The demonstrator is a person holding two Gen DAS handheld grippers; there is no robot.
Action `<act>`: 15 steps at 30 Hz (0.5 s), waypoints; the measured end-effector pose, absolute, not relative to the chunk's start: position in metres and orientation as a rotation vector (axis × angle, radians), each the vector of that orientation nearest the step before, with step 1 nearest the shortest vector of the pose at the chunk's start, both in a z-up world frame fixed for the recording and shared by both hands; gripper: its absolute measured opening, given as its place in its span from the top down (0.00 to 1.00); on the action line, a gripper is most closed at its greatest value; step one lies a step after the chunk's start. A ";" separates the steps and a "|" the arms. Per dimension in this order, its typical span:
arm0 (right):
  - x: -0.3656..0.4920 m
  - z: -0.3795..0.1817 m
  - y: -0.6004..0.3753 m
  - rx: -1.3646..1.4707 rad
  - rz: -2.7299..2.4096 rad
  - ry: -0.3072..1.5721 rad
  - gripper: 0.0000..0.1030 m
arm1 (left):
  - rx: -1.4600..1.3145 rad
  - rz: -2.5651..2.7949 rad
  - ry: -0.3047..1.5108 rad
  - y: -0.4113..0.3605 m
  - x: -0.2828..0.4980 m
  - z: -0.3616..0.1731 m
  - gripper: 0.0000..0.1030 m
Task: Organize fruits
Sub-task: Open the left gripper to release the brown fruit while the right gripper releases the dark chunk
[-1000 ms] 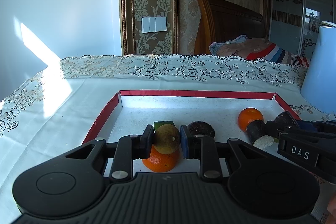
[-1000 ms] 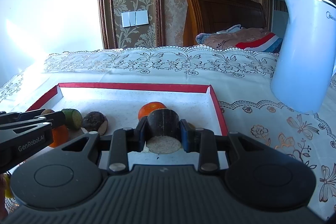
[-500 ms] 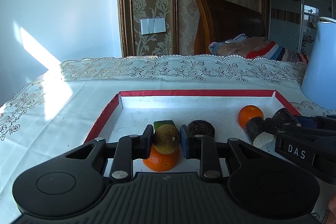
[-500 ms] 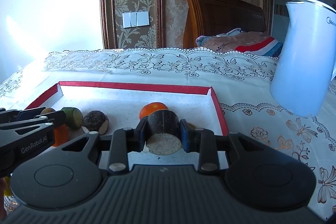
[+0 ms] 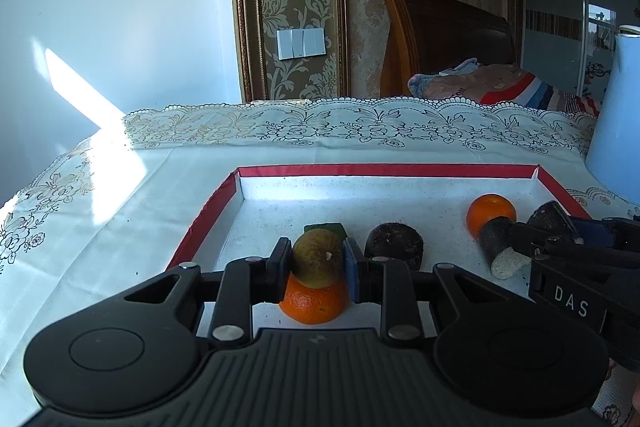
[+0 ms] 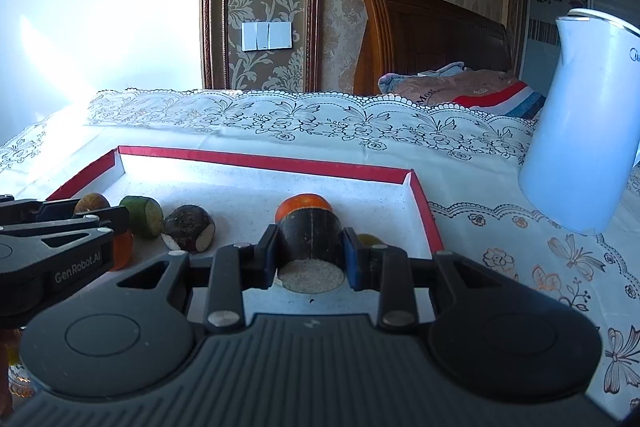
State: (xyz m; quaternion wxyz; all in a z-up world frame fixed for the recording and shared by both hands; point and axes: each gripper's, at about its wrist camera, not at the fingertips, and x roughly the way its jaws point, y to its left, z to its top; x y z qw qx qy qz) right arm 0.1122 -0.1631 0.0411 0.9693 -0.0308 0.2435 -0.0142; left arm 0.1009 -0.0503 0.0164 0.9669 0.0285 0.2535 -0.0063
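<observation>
A bedroom with gold damask wallpaper holds a table under a white lace-edged tablecloth (image 5: 120, 203), and on the cloth sits a shallow white tray with a red rim (image 5: 384, 170), the landmark for everything here.

Over the tray's near edge, the left gripper (image 5: 316, 261) pinches a small round brownish-green fruit (image 5: 317, 259), matte-skinned with a pale speck on its near side. Directly beneath that fruit, on the tray floor, lies an orange (image 5: 314, 303) with a bright, dimpled peel. Just behind the held fruit a green piece (image 5: 324, 228) shows; the right wrist view gives it as a lime-like fruit (image 6: 141, 215) with a cut pale face. To the right of it on the tray floor rests a dark brown fruit (image 5: 394, 241), rough-skinned with pale cut patches.

Nearer the tray's right wall, the right gripper (image 6: 310, 259) is clamped on a dark cylindrical piece (image 6: 310, 239), almost black along its side with a pale, grainy cut end facing the camera. Just behind this piece sits a second orange (image 6: 304, 205). A small yellow bit (image 6: 368, 239) peeks out at the right finger; what it is cannot be told.

Beyond the tray's right wall stands a white electric kettle (image 6: 580, 131). Farther back are a wooden headboard (image 5: 440, 43), a striped pillow (image 5: 508, 89) and a wall switch (image 5: 302, 43).
</observation>
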 end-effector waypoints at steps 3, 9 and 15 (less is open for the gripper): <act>0.112 0.041 -0.163 -0.056 -0.026 0.493 0.71 | 0.032 -0.016 0.521 -0.046 0.102 0.017 0.74; 0.112 0.040 -0.161 -0.067 -0.019 0.496 0.71 | 0.053 -0.018 0.527 -0.048 0.102 0.016 0.59; 0.112 0.040 -0.164 -0.052 -0.021 0.500 0.64 | 0.070 -0.004 0.498 -0.050 0.098 0.017 0.32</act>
